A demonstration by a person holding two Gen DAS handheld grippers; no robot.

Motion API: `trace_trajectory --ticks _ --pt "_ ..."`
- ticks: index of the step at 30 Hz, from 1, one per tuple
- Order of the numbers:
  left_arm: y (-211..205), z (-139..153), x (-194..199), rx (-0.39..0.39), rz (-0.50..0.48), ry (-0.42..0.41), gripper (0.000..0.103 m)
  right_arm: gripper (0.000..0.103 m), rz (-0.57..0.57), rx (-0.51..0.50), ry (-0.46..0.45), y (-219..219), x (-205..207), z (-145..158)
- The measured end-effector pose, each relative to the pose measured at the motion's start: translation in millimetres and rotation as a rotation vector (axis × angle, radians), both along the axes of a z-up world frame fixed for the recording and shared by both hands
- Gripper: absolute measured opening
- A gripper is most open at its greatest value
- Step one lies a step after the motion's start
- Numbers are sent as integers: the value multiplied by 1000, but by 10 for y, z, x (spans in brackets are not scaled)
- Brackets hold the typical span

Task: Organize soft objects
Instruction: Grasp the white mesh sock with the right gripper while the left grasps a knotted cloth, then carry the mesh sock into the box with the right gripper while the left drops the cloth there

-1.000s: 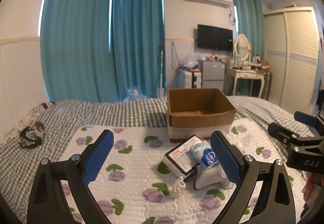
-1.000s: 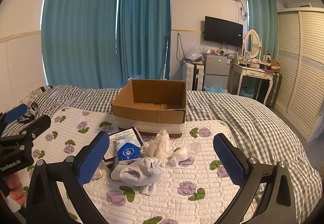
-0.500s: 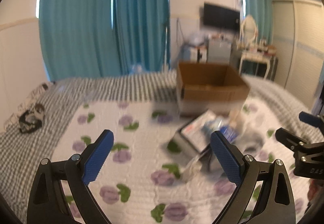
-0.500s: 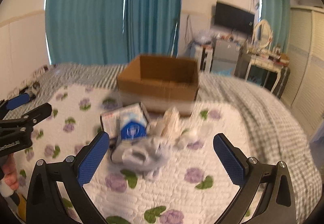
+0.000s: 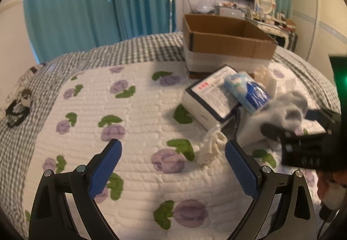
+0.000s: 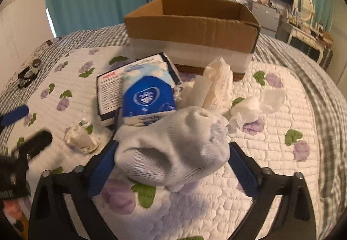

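A grey-white sock bundle (image 6: 173, 153) lies on the floral quilt between the open fingers of my right gripper (image 6: 173, 159); it also shows in the left wrist view (image 5: 282, 114). Behind it are a blue tissue pack (image 6: 147, 97), a flat white-and-black packet (image 6: 110, 88), a cream cloth (image 6: 216, 84), a crumpled white tissue (image 6: 256, 107) and a small white wad (image 6: 82, 138). The open cardboard box (image 6: 190, 25) stands behind them. My left gripper (image 5: 173, 164) is open and empty over the quilt, just left of the small wad (image 5: 210, 144).
A black-and-white soft toy (image 5: 19, 105) lies at the bed's left edge. Teal curtains (image 5: 86, 1) hang behind the bed. A dresser with mirror (image 6: 308, 29) stands at the far right. The checked bedspread (image 6: 325, 88) surrounds the quilt.
Both grippers have moved down and forward toward the pile. The right gripper's fingers now stand around the sock bundle; the left gripper is lower over the quilt near the small wad.
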State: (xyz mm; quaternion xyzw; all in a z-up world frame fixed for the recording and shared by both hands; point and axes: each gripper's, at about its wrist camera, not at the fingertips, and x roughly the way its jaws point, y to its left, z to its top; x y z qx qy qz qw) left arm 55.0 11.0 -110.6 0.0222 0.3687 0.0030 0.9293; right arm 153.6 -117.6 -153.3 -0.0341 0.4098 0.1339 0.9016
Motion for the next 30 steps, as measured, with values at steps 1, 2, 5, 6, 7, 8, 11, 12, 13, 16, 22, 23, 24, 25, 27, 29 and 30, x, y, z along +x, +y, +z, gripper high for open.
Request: trace_trajectory --ticks 1,2,5,6,7,8,11,12,13,16,22,23,24,25,27,29,30 --pt "-38 -28 8 9 -11 6 97 90 1 21 3 -22 6 2" --pt "-60 -63 26 14 -21 13 97 88 2 36 0 -37 0 6" --pt "-139 -183 111 1 -45 46 97 81 5 31 -17 -39 -33 11" --pt "-163 -230 153 -10 -51 56 96 79 6 34 -20 -49 -50 16" --pt "-194 -284 209 -19 -56 64 96 77 4 36 -24 -58 -72 26" --pt "-209 -317 248 -35 -56 70 93 77 -1 36 -31 -73 -93 38" --pt "-229 -391 358 -70 -49 78 70 76 -15 33 -49 -108 -151 69" --pt "-240 -416 400 -56 -44 78 64 75 -20 30 -53 -129 -175 80" --pt "-253 -445 433 -45 -48 83 49 75 -26 26 -59 -148 -201 92" --pt "-244 -487 432 -72 -69 106 32 75 -31 29 -61 -194 -270 126" --pt "-272 -375 218 -61 -100 96 27 74 -12 27 -48 -197 -428 180" --pt "-268 -335 168 -63 -103 90 27 74 -6 23 -49 -184 -476 208" --pt "-259 -306 144 -61 -106 86 27 74 -2 22 -53 -180 -518 226" --pt "-258 -243 93 -60 -109 77 27 74 1 24 -59 -187 -563 250" --pt "-258 -139 26 -61 -117 57 27 74 3 32 -75 -210 -655 335" --pt "-266 7 -54 -63 -126 32 27 74 5 39 -91 -229 -720 449" --pt "-272 83 -96 -63 -130 23 27 74 5 42 -100 -240 -743 525"
